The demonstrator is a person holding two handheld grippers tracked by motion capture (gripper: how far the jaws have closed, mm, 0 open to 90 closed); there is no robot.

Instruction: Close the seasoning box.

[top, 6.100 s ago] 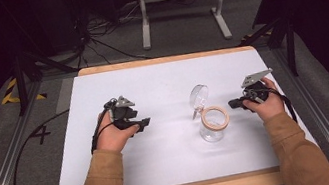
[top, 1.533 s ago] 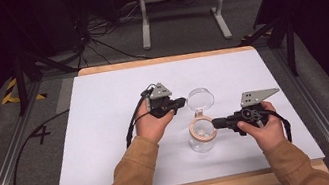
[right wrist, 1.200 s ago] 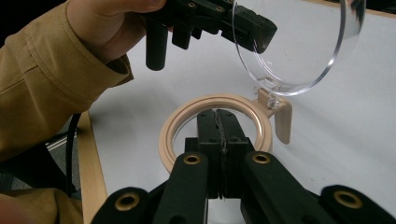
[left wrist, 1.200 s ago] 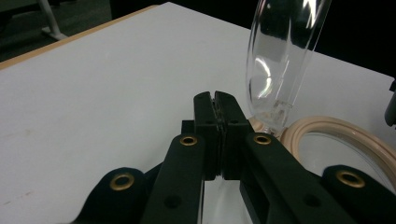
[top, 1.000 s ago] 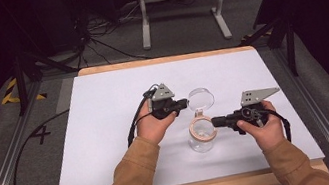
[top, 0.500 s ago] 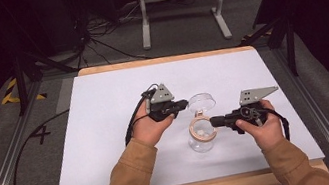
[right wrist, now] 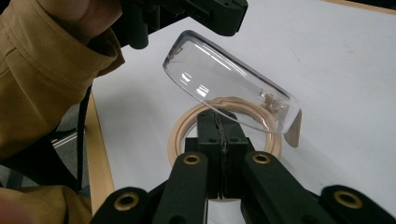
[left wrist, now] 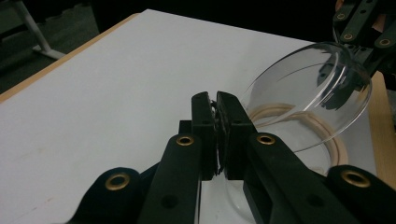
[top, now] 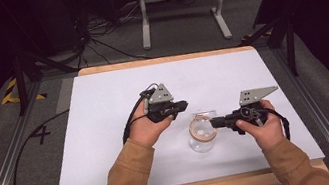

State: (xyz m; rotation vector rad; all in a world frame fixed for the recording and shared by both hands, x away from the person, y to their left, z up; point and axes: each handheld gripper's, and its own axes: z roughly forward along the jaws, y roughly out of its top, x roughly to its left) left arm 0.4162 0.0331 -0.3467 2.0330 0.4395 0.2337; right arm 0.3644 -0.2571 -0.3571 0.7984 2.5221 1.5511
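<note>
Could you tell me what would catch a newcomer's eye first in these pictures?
Probably the clear glass jar near the middle of the white table, its clear hinged lid tilted open above a beige seal ring. The left gripper and right gripper flank it, jaws together; what they pinch is unclear.

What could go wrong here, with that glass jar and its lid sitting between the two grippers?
The clear lid hangs tilted above the jar's rubber-ringed mouth. If it dropped, it might chip or slam shut.

The right gripper, jaws shut, seems to pinch the jar's rim. A slip on smooth glass could tip the jar over.

The left gripper sits close beside the lid, jaws together. A small nudge might knock the lid or crowd the other gripper.
</note>
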